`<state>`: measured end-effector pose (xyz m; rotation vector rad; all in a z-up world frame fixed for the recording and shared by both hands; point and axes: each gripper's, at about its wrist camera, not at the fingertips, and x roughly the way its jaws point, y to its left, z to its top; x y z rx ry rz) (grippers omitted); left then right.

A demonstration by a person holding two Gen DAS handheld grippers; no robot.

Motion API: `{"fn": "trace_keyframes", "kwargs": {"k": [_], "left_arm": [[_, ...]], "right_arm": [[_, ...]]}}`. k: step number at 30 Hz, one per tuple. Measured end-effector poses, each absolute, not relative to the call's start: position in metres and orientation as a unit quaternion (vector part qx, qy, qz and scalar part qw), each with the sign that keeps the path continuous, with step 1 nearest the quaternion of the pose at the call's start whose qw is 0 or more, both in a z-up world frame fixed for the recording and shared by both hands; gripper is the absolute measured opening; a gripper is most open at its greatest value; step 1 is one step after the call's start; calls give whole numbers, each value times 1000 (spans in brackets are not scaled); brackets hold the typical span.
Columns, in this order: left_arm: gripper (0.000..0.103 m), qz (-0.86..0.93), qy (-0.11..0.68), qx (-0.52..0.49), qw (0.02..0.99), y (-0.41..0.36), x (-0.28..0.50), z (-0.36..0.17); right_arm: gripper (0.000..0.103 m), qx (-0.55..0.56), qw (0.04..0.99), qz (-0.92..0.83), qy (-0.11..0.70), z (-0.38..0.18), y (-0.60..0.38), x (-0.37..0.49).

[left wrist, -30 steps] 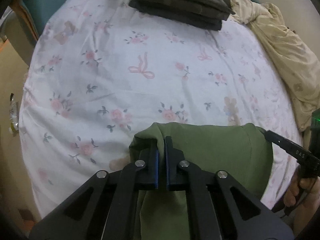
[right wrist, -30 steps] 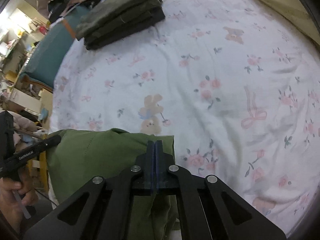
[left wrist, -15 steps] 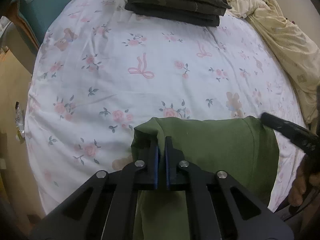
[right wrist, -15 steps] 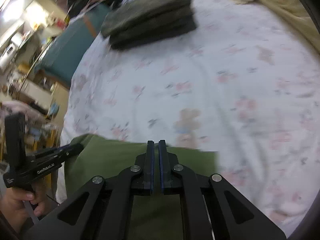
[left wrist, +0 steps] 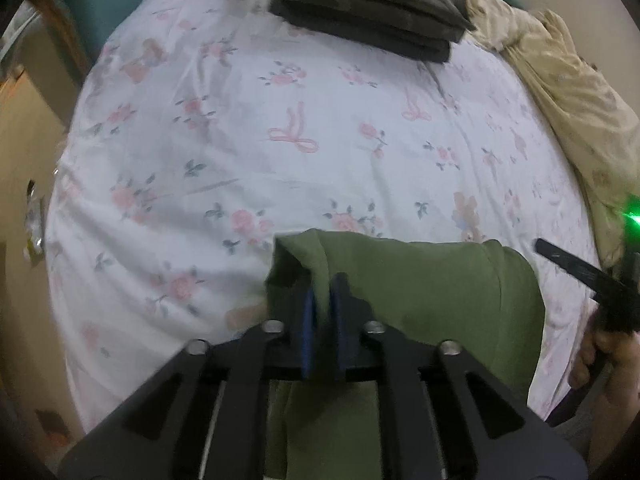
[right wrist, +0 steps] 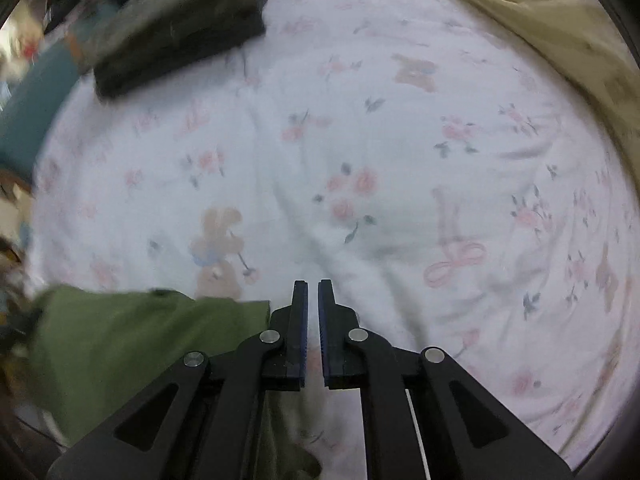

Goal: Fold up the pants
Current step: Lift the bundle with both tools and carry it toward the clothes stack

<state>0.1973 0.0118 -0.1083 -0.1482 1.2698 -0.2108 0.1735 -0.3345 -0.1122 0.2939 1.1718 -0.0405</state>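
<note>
In the left wrist view the left gripper [left wrist: 322, 280] sits at the lower centre of the frame with its black, blue-padded fingers [left wrist: 307, 320] a narrow gap apart. A fold of the olive-green cotton pants [left wrist: 420, 288] runs up between them; the jaws have just been opening, and the blur makes it hard to tell whether the pads still press on the cloth. The pants lie folded in the lower centre and lower right of that frame, on the near edge of the white bedsheet printed with pink flowers and bows [left wrist: 280, 140].

In the right wrist view the right gripper [right wrist: 313, 284] is at the lower centre, its fingers [right wrist: 300, 320] a slim gap apart with nothing between them; only sheet shows through the gap. The pants [right wrist: 140, 340] lie just beside it at the lower left.

A stack of dark folded garments [left wrist: 368, 4] rests at the top of the left view, and a crumpled beige blanket [left wrist: 568, 92] at the upper right.
</note>
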Motion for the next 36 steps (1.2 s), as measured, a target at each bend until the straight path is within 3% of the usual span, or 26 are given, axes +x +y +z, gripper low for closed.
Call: {"fn": "trace_keyframes", "kwargs": {"k": [2,7,10,14,20,22,23,24,25,26,27,30,36], "left_arm": [[27,-73,569,-59,817,18,187,-95],[27,-184,493,-3,850,-4,133,-71],[28,-264,541,34,798,-32,105,-101],[28,-228,652,77,719,-33,79,-166],[29,-219,678,63,699,-17,71,-154],[36,-217,668,44,710,-7,83,-134],[56,-200,639,15,743,5,95,-118],[70,-179,616,-10,767,16,104,-108],[90,-162,602,-28,781,23,109,-104],[97,-139,586,-54,797,35,116,-101],[98,-118,583,-84,799,46,123,-106],[99,-99,621,-151,762,61,141,-142],[98,-123,631,-111,758,43,135,-182]], "right_arm": [[7,155,837,18,524,-91,-331,157],[7,168,803,169,546,-84,-284,105],[7,102,768,186,604,-118,-248,83],[1,44,720,159,674,-164,-243,59],[3,125,718,157,666,-144,-280,58],[9,181,747,145,623,-128,-306,67],[15,219,759,139,597,-120,-322,71],[39,256,765,131,576,-117,-336,74],[61,280,768,118,563,-116,-345,75],[95,298,771,103,553,-117,-352,75],[101,313,772,99,543,-120,-355,78],[101,328,755,109,558,-141,-348,92],[99,255,736,134,612,-188,-294,99]]}}
